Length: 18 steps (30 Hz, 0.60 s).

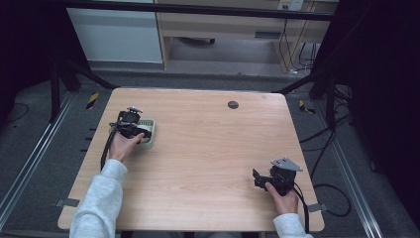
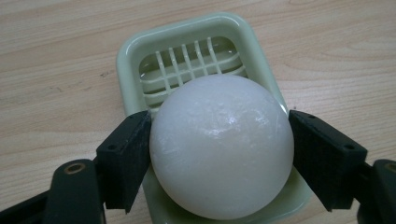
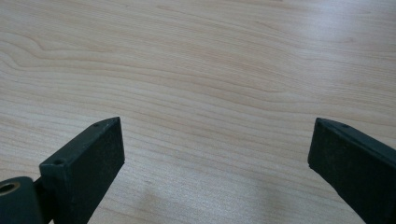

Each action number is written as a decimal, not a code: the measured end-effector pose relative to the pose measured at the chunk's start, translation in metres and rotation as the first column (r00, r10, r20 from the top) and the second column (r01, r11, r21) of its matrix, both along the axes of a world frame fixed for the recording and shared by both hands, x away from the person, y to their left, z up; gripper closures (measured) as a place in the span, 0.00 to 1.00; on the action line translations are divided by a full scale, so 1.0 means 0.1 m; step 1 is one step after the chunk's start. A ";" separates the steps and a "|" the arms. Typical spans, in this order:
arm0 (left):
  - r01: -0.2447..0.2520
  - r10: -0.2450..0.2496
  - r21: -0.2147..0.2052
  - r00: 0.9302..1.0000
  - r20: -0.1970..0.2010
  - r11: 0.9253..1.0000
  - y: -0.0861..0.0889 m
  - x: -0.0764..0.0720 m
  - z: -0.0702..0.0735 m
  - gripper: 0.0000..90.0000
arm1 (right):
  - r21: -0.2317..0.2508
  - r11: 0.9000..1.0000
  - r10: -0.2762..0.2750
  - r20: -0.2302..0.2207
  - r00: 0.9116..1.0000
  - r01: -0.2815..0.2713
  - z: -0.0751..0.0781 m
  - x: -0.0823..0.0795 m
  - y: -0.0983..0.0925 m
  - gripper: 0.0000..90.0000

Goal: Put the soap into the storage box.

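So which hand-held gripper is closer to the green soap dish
Left. The left hand-held gripper is over the green soap dish, clamping a white ball. The right hand-held gripper sits across the table.

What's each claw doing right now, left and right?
Left claw: shut on the white ball, over the green tray.
Right claw: open, nothing held, above bare table.

Light wood bench (image 1: 208, 148) with dark round grommet hole (image 1: 233, 104) near far edge, well ahead of both tools. Grey floor (image 1: 39, 163) around; black cables (image 1: 327, 144) on floor right of right tool; wooden cabinet (image 1: 223, 25) beyond bench.
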<state>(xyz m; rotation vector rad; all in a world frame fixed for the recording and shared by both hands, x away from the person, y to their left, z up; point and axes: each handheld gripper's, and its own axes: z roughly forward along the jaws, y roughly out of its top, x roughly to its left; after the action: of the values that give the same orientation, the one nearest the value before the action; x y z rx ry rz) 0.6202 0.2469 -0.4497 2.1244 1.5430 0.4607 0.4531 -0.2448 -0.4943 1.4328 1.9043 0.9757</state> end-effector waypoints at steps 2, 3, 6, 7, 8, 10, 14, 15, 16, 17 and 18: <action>0.001 -0.001 -0.003 1.000 0.012 1.000 0.01 -0.01 0.03 0.25 | 0.000 1.000 0.000 0.000 1.000 0.000 0.00 0.00 0.00 0.04; 0.001 -0.001 -0.003 1.000 0.017 1.000 0.01 -0.02 0.03 0.25 | 0.000 1.000 -0.002 0.000 1.000 0.002 0.00 0.00 0.00 0.04; 0.003 -0.003 0.001 1.000 0.011 1.000 0.02 -0.03 0.04 0.23 | 0.001 1.000 0.000 0.001 1.000 0.000 0.00 0.00 0.00 0.04; 0.003 -0.003 0.001 1.000 0.011 1.000 0.02 -0.03 0.04 0.23 | 0.000 1.000 -0.001 0.000 1.000 0.001 0.00 0.00 0.00 0.05; 0.004 -0.004 0.005 1.000 0.018 1.000 0.02 -0.03 0.05 0.23 | 0.000 1.000 0.000 0.000 1.000 0.000 0.00 0.00 0.00 0.04; 0.007 -0.007 0.004 1.000 0.027 1.000 0.01 -0.05 0.08 0.23 | -0.001 1.000 -0.001 0.000 1.000 0.001 0.00 0.00 0.00 0.04; 0.016 -0.016 0.001 0.998 0.054 1.000 0.01 -0.10 0.14 0.23 | 0.001 1.000 -0.001 -0.001 1.000 0.001 0.00 0.00 0.00 0.04; 0.016 -0.016 0.001 0.998 0.054 1.000 0.01 -0.10 0.14 0.23 | 0.001 1.000 -0.001 -0.001 1.000 0.001 0.00 0.00 0.00 0.04; 0.025 -0.025 -0.003 0.998 0.066 1.000 0.00 -0.14 0.19 0.23 | 0.002 1.000 -0.001 -0.001 1.000 0.001 0.00 0.00 0.00 0.05; 0.029 -0.028 -0.005 0.997 0.073 1.000 0.00 -0.16 0.21 0.23 | 0.001 1.000 -0.002 0.000 1.000 0.002 0.00 0.00 0.00 0.04; 0.029 -0.028 -0.005 0.997 0.073 1.000 0.00 -0.16 0.21 0.23 | 0.001 1.000 -0.002 0.000 1.000 0.002 0.00 0.00 0.00 0.04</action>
<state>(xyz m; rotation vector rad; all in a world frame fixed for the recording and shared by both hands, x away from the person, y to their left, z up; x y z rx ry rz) 0.6045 0.2473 -0.4284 2.0986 1.4699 0.5173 0.4530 -0.2448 -0.4941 1.4356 1.9022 0.9760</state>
